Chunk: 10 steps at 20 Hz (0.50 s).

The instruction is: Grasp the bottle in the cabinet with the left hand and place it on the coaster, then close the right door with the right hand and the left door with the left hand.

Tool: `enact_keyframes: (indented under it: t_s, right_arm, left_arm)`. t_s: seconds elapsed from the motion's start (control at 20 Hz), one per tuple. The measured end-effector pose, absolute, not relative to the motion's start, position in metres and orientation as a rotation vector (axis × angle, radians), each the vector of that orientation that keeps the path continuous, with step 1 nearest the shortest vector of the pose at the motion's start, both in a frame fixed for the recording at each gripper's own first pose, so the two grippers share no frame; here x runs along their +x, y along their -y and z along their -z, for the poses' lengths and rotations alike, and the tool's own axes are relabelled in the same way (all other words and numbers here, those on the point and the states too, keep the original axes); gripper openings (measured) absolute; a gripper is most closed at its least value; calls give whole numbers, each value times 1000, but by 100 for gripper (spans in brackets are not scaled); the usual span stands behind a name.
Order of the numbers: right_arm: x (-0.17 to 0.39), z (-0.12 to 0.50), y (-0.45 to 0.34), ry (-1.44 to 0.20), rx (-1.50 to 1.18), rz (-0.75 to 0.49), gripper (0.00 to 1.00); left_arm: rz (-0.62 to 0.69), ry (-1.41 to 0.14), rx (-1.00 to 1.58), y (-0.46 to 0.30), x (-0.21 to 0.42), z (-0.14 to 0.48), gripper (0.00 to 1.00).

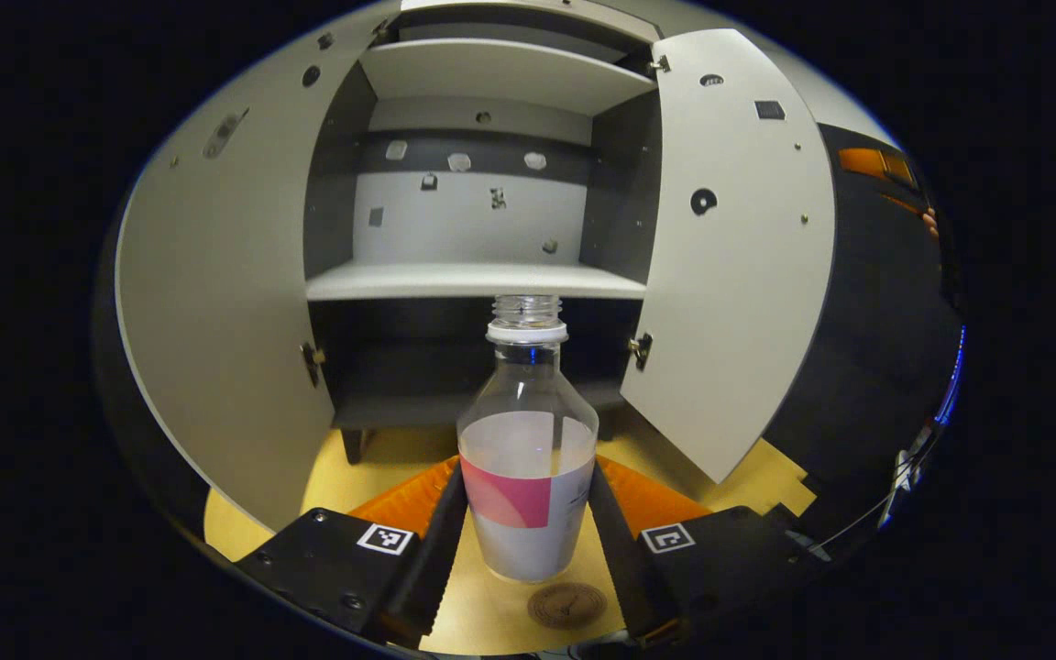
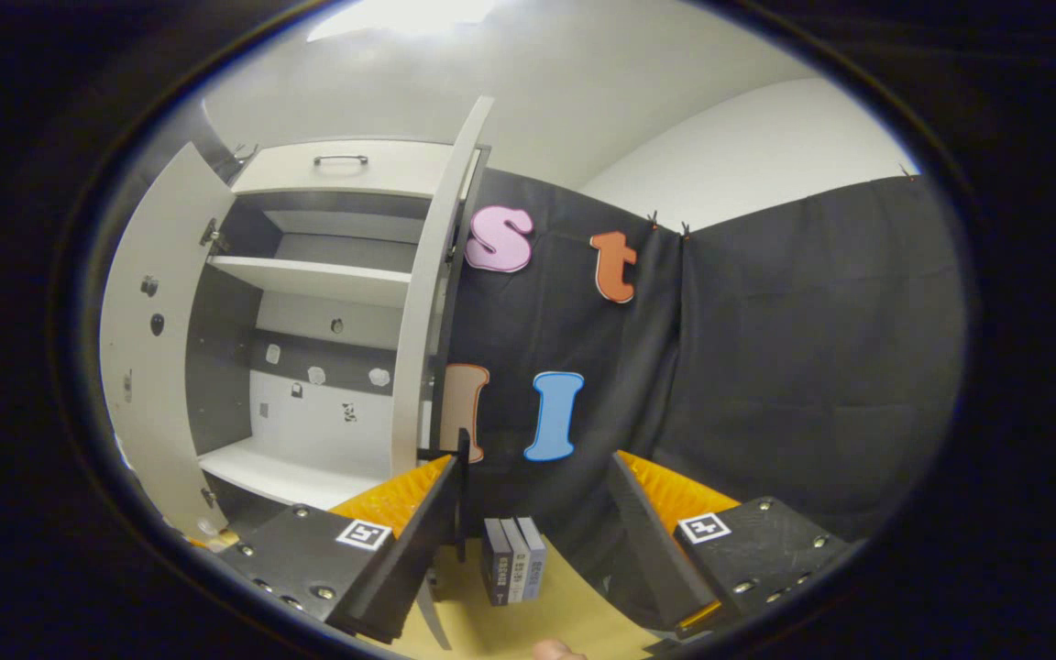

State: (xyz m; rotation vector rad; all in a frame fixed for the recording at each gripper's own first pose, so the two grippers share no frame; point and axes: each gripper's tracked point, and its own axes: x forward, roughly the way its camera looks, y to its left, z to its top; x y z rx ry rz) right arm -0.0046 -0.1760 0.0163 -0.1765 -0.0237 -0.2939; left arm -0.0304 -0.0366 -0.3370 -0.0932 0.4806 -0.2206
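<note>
A clear uncapped bottle (image 1: 528,440) with a white and pink label stands upright between the fingers of my left gripper (image 1: 528,481), which is shut on its lower body. A round brown coaster (image 1: 566,605) lies on the yellow table just in front of the bottle's base and slightly right, apart from it. Behind the bottle is the cabinet (image 1: 478,280), with its left door (image 1: 216,321) and right door (image 1: 734,275) both swung wide. My right gripper (image 2: 537,536) is open and holds nothing, off to the right of the cabinet's right door (image 2: 427,321), seen edge-on.
Bare shelves (image 2: 308,275) show inside the cabinet, and a drawer with a handle (image 2: 340,160) sits on top. A few small upright books (image 2: 514,568) stand on the yellow table (image 2: 491,632) ahead of my right gripper. Black cloth hangs behind.
</note>
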Motion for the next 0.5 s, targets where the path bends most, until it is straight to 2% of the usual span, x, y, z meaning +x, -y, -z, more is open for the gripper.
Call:
enact_keyframes:
  t_s: [0.25, 0.5]
  right_arm:
    - [-17, -30, 184, 35, -210, 321, 98]
    - [-29, -38, 188, 38, -267, 342, 98]
  left_arm:
    - [214, -562, -237, 42, -42, 393, 76]
    - [217, -577, -232, 45, -45, 423, 76]
